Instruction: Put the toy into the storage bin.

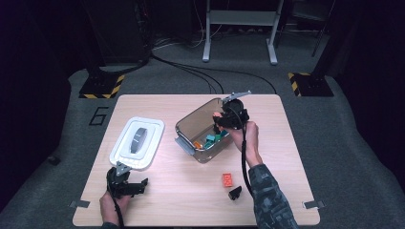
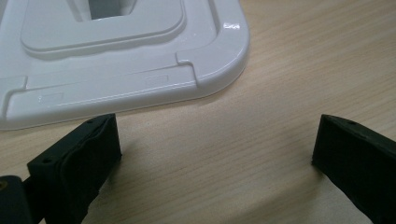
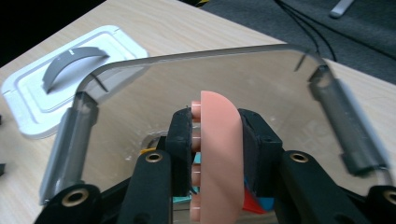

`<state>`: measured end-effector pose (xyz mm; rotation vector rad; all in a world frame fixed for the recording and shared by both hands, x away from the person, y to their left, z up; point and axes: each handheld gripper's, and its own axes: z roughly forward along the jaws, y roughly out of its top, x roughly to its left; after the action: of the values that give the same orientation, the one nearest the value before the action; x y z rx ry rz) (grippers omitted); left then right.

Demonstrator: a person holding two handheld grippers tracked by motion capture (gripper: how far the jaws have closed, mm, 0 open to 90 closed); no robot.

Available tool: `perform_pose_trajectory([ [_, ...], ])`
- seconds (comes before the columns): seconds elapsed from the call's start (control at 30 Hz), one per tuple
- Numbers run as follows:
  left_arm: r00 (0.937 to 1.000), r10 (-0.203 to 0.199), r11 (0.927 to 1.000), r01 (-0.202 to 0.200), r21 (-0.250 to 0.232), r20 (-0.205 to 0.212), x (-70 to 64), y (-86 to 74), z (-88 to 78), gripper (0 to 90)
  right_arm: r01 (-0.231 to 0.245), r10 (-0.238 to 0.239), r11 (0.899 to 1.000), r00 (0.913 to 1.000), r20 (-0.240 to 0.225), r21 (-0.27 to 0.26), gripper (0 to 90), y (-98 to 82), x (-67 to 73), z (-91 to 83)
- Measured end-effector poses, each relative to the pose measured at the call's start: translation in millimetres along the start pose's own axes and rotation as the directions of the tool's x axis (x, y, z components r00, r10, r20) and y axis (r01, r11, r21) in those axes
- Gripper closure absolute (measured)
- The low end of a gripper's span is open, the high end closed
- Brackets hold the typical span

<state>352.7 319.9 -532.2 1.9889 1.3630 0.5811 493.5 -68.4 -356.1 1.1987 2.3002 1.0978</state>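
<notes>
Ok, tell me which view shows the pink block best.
The right gripper view: the pink block sits large between the right gripper jaws. The high view shows just a pink speck above the clear box.

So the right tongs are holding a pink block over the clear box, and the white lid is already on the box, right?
Not quite. The right tongs do grip the pink block over the clear box, but the white lid lies on the table beside the box, as the high view shows.

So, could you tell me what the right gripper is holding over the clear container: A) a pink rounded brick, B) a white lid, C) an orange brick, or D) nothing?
A: in the right gripper view the right gripper is shut on the pink rounded brick, above the clear container.
</notes>
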Motion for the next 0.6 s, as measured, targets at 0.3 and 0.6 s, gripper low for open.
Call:
perform_pose_trajectory([
  [0.3, 1.0, 0.0, 1.0, 0.0, 0.0, 0.0, 0.0, 0.0, 0.0, 0.8, 0.023, -0.021, 0.999, 0.9971, -0.073, 0.035, 67.4, -12.3, 21.9, 14.6],
  [0.6, 1.0, 0.0, 1.0, 0.0, 0.0, 0.0, 0.0, 0.0, 0.0, 0.8, 0.018, -0.011, 0.998, 0.9919, -0.127, 0.057, 67.3, -19.6, 38.0, 22.9],
])
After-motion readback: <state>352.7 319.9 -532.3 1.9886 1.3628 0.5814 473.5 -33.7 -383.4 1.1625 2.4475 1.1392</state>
